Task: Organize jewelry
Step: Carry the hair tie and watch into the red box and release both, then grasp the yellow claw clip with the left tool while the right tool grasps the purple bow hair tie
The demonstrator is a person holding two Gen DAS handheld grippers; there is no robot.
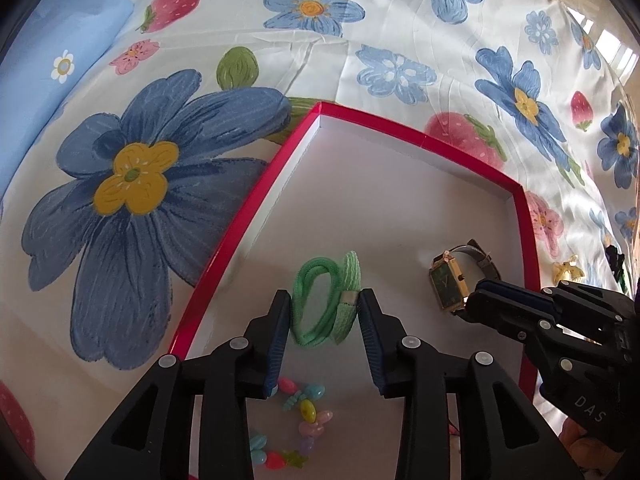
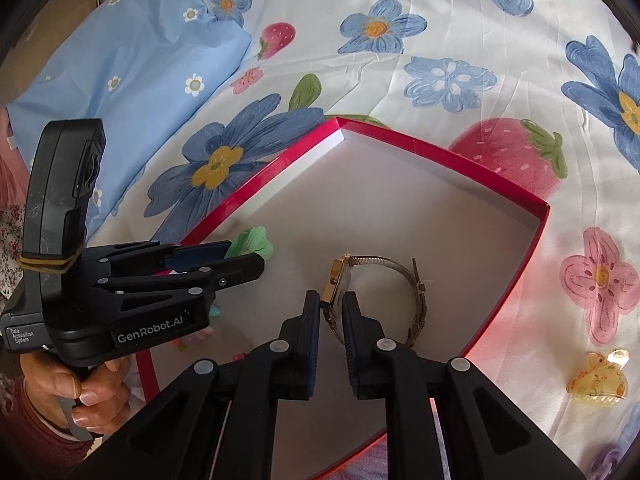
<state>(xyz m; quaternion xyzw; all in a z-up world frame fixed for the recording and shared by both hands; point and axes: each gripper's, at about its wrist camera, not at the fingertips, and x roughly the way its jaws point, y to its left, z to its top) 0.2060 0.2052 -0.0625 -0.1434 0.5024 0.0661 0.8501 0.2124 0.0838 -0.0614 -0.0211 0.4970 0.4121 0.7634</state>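
Observation:
A shallow red-rimmed box [image 1: 256, 184] [image 2: 520, 280] with a white floor lies on a floral bedsheet. My left gripper [image 1: 325, 304] is shut on a green coiled hair tie [image 1: 320, 304] and holds it over the box floor; the tie also shows in the right wrist view [image 2: 250, 242]. My right gripper [image 2: 331, 307] is shut on a gold square-faced watch [image 2: 340, 284], also seen in the left wrist view [image 1: 446, 286], with its mesh band [image 2: 416, 308] looping right inside the box. A pastel bead bracelet [image 1: 308, 412] lies on the box floor under my left fingers.
A yellow translucent hair claw clip [image 2: 598, 378] lies on the sheet right of the box; it also shows in the left wrist view [image 1: 566, 270]. A light blue pillow [image 2: 132, 80] lies at the far left. A dark item [image 1: 614, 258] sits at the far right.

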